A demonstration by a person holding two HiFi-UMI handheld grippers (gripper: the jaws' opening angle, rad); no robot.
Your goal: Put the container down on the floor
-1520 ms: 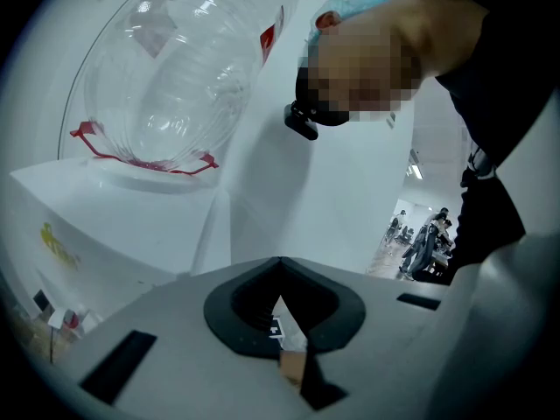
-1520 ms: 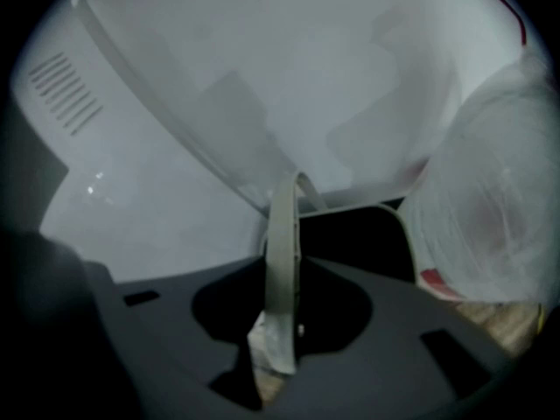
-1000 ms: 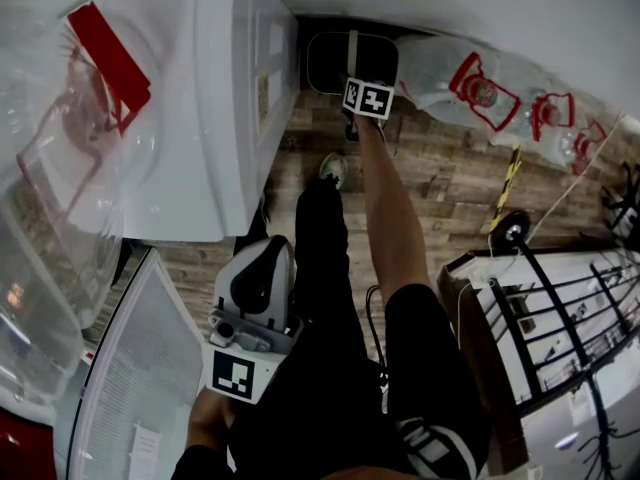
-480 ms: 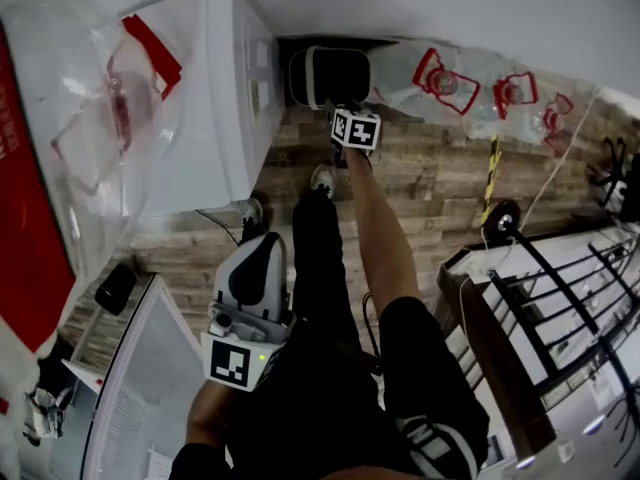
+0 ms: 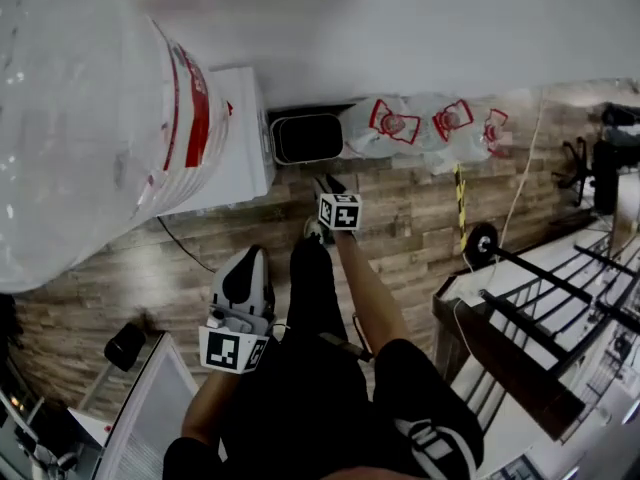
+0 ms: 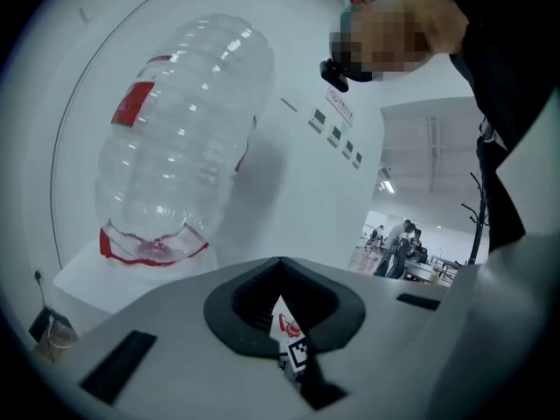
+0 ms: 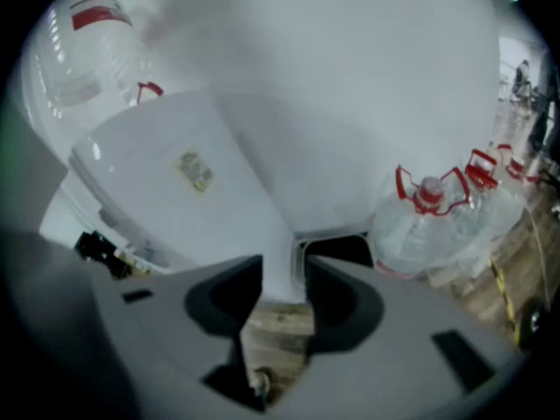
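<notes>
Container [image 5: 308, 138], black and rounded, stood on the wooden floor [image 5: 420, 213] against the far wall, between the white cabinet [image 5: 235, 138] on its left and the clear jugs [image 5: 420, 128] on its right. A second before, the right gripper [image 5: 328, 183] had been right up at it. Now it had drawn back toward the near side, clear of it, its jaws closing with nothing between them. That suggested the set-down was done. The container's long axis ran left to right along the wall, with its dark open face toward the head camera. Whether that face pointed up or near could not be told. The left gripper [image 5: 243, 263] hung near the person, jaws together, empty.
</notes>
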